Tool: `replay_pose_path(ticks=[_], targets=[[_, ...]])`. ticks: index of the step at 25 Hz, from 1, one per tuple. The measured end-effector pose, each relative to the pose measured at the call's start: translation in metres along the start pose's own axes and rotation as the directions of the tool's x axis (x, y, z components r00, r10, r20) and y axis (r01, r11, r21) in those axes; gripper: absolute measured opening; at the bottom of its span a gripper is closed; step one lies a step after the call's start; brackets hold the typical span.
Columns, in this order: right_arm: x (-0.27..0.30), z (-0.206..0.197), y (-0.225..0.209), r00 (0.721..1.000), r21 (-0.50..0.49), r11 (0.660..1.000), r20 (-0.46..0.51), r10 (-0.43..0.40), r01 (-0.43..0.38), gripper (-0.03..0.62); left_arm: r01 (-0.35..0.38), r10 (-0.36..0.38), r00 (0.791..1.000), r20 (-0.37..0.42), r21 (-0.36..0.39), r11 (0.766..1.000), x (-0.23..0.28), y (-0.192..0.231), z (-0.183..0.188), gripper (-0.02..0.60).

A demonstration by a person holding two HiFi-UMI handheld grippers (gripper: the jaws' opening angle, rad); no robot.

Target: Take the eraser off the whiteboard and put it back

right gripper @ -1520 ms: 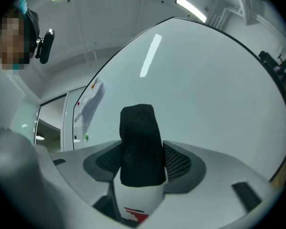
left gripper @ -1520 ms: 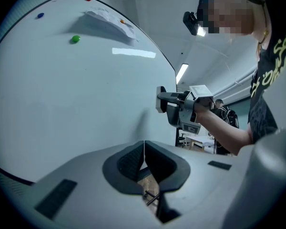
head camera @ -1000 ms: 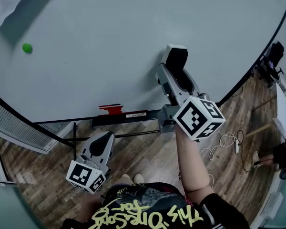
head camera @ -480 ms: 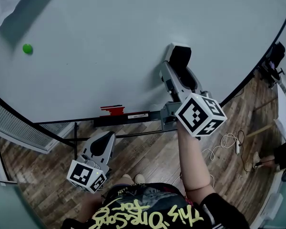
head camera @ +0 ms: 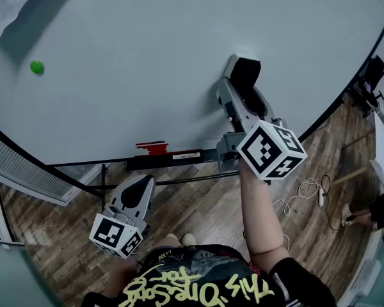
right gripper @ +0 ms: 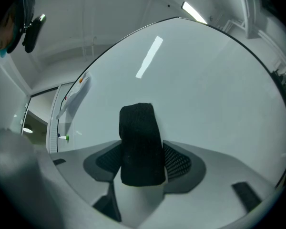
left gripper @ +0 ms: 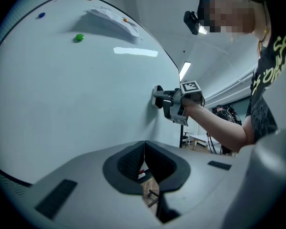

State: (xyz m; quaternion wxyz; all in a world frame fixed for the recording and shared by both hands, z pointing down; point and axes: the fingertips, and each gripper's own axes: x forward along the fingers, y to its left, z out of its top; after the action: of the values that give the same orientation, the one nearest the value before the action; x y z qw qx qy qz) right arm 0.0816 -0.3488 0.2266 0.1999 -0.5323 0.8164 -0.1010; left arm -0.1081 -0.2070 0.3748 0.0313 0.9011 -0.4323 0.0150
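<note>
Gripping the eraser [right gripper: 139, 137] at the lower right of the whiteboard [head camera: 147, 56], the right tool [right gripper: 143, 161] is clamped across it; board contact appears likely but unconfirmed. Risk: if released before it seats, it drops. Left tool [left gripper: 144, 163], below the whiteboard, has its jaws together.

The whiteboard [head camera: 147, 56] fills most of the head view. A sheet of paper [head camera: 6, 2] hangs on it at ten o'clock, with a green magnet [head camera: 36, 67] at the paper's five o'clock. The eraser [head camera: 244, 75] sits against the board at one o'clock. A red item [head camera: 152, 148] lies on the black tray [head camera: 179, 157] along the board's lower edge. At four o'clock, a white cable [head camera: 304, 189] lies on the wooden floor [head camera: 192, 203].
</note>
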Motion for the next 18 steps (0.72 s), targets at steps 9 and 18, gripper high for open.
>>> replay_pose_path(ticks=[9,18], targets=[[0.0045,-0.0036,-0.0024,1.0,-0.015,1.0,0.0,-0.015,0.015,0.252,-0.016,0.016,1.0,-0.004,0.001,1.0,0.0012,0.0023,-0.0021,0.011],[0.0054,-0.0039,-0.0004,0.998,-0.007,0.999,0.033,-0.047,0.047,0.252,-0.018,0.018,1.0,0.002,0.001,1.0,-0.0008,0.0005,-0.0032,0.011]])
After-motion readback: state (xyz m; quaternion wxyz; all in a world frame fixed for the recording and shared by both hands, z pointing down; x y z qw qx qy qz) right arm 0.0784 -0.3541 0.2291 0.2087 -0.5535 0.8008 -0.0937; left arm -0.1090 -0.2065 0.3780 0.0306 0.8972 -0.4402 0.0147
